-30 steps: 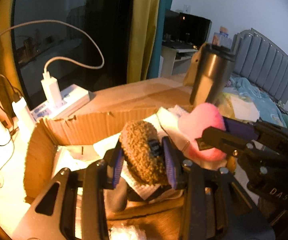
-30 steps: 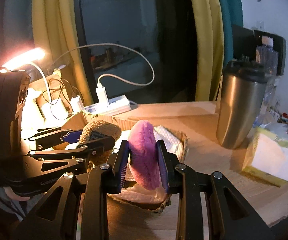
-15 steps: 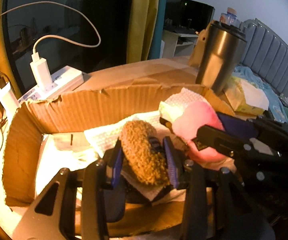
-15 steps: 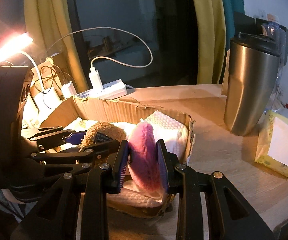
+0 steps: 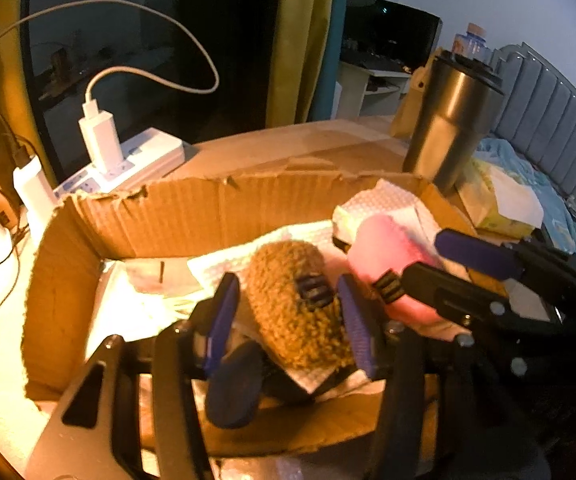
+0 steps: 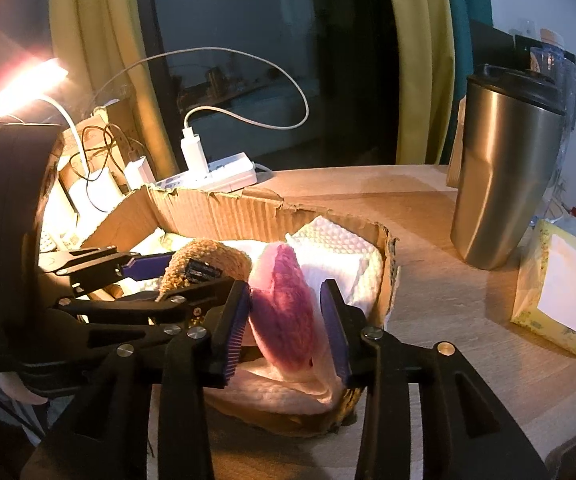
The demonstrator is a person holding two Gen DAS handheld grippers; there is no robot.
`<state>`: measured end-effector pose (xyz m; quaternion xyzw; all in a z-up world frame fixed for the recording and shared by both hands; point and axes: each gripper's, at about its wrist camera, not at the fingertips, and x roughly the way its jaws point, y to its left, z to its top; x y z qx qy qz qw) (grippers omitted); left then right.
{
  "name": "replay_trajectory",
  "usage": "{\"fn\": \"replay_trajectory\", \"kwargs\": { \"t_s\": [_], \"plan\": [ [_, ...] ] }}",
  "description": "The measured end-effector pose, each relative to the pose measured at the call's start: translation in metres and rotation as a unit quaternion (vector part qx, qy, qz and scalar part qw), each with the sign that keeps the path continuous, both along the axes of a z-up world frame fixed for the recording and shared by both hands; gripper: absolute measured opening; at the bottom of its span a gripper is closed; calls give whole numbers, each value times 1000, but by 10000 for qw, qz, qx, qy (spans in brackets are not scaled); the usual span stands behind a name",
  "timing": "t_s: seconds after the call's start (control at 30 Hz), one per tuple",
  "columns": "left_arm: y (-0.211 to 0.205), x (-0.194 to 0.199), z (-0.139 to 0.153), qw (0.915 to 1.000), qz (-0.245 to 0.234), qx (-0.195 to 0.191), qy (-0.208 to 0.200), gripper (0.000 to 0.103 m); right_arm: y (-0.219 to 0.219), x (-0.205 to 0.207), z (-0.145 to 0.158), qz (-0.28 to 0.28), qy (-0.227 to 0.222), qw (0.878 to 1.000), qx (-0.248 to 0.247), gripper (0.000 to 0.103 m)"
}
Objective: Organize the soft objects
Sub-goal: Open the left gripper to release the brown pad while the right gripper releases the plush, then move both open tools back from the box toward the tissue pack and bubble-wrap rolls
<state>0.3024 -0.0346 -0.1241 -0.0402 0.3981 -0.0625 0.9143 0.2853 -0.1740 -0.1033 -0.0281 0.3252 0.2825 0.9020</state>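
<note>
The brown plush pad (image 5: 296, 304) is seen between the fingers of the left gripper (image 5: 288, 312); the fingers are spread, the right-hand finger lying against the pad's flank while a narrow gap shows at the left-hand finger (image 5: 221, 312), so a firm grip cannot be told. The pad is oval, of curly, looped golden-brown pile, with a small black tab on its upper face, and it rests inside the cardboard box (image 5: 191, 216) on white paper towels (image 5: 231, 258).

The pink plush pad (image 6: 285, 308) is found between the fingers of the right gripper (image 6: 288, 316), standing on edge; the left-hand finger touches it, and the right-hand finger (image 6: 334, 320) stands slightly clear, so the fingers are parted rather than clamped. This pad is a fuzzy rounded disc, pink to purple in the lamp's glow, with a paler rim. It sits at the box's near right corner, on quilted white towel, just beside the brown pad.

The box is of corrugated card with torn, ragged walls, and it stands on the wooden counter (image 6: 428, 280). Beyond the right fingers a tapered steel tumbler (image 6: 504, 176) with a dark lid is upright, and a yellow tissue pack (image 6: 564, 292) lies near it. Beyond the box a white power strip (image 5: 127, 164) carries a plugged charger.
</note>
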Motion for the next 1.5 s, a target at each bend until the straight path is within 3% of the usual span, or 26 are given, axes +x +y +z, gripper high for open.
{"fn": "replay_trajectory", "kwargs": {
  "t_s": [0.27,0.83,0.87,0.9,0.97,1.5],
  "plan": [
    [4,-11,9,10000,39,12,-86,53,-5,-6,7,-72,3,10000,18,51],
    [5,-49,41,9988,12,69,-481,53,-17,-41,35,-187,-198,9996,112,51],
    [5,-52,43,9987,9,71,-504,57,-17,-44,37,-186,-205,9995,121,51],
    [6,-54,45,9986,13,67,-532,74,-17,-47,40,-192,-229,9995,127,51],
    [8,-61,50,9980,60,20,-636,84,-18,-52,43,-203,-269,9993,129,51],
    [16,-109,70,9961,50,-107,-878,84,-14,-94,62,-247,-475,9986,11,51]
  ]
}}
